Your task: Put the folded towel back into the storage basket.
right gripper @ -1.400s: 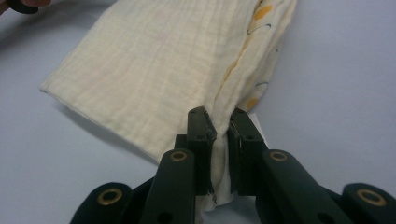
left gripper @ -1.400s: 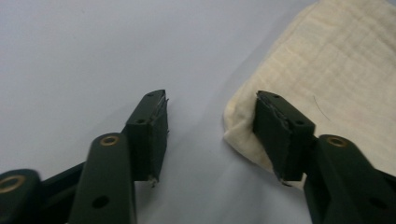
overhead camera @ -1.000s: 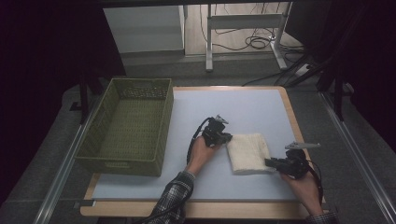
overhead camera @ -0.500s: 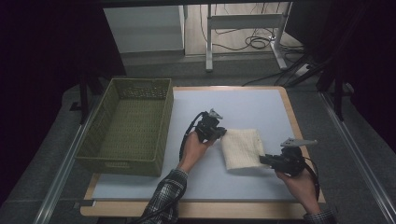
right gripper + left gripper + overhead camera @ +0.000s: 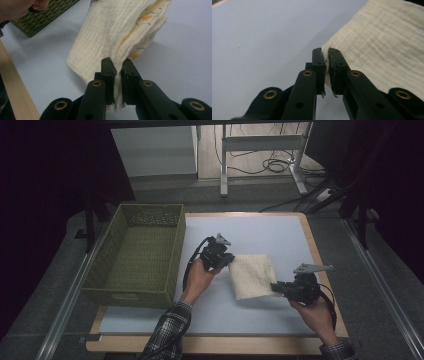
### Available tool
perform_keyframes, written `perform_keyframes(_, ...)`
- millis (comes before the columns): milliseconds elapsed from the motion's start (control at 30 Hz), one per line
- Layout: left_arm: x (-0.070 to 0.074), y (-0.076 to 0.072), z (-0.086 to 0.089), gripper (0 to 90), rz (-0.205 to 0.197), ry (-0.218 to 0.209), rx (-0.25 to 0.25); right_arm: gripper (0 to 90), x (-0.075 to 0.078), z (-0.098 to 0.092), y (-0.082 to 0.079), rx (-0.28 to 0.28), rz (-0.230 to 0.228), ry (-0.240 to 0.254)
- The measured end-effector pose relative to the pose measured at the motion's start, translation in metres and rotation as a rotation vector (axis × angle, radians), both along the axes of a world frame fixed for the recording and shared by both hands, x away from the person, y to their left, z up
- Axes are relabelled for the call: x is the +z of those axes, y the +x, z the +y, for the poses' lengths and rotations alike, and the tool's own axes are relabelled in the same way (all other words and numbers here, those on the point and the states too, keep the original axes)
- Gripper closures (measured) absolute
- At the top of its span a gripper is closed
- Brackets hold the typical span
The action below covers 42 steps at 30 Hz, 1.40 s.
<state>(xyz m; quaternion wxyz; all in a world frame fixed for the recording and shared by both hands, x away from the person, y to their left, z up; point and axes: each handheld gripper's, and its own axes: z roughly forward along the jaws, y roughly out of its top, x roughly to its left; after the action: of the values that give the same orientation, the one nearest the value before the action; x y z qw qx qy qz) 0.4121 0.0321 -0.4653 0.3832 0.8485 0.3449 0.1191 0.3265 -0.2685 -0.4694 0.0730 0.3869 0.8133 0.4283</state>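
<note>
A folded cream cloth [image 5: 252, 275] hangs just above the white table mat [image 5: 260, 232], held at two corners. My left gripper [image 5: 231, 261] is shut on its upper left corner; the left gripper view has the cloth [image 5: 384, 45] pinched between the black jaws of that gripper [image 5: 326, 62]. My right gripper [image 5: 273, 288] is shut on the lower right corner. In the right gripper view the cloth [image 5: 112, 37] shows several folded layers with orange print at the edge, clamped by the gripper [image 5: 118, 68].
A green woven basket [image 5: 140, 252] stands at the left of the mat, its corner [image 5: 42, 15] also in the right gripper view. The table's wooden edge [image 5: 320, 265] runs along the right. Desk legs and cables lie on the floor beyond.
Both grippers have risen and shifted left toward the basket, carrying the cloth with them. The cloth now tilts between the two hands.
</note>
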Motion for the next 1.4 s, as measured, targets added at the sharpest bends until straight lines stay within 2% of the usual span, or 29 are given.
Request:
perform_keyframes(500,0.017,-0.006,0.022,83.4,-0.029,0.031,0.025,81.8,0.009,0.020,0.006,0.027,-0.013,0.010)
perform_keyframes(667,0.026,-0.009,0.033,83.4,-0.040,0.054,0.039,81.9,0.014,0.030,0.010,0.046,-0.028,0.003)
perform_keyframes(933,0.042,-0.015,0.046,83.2,-0.062,0.097,0.057,81.8,0.023,0.045,0.013,0.067,-0.034,0.002)
perform_keyframes(1100,0.049,-0.020,0.055,83.2,-0.067,0.109,0.070,81.9,0.028,0.052,0.016,0.081,-0.032,0.011)
perform_keyframes(1267,0.054,-0.023,0.064,83.2,-0.053,0.128,0.079,81.9,0.033,0.060,0.017,0.096,-0.031,0.012)
perform_keyframes(1400,0.059,-0.024,0.078,83.3,-0.002,0.134,0.084,81.8,0.038,0.072,0.019,0.118,-0.031,0.009)
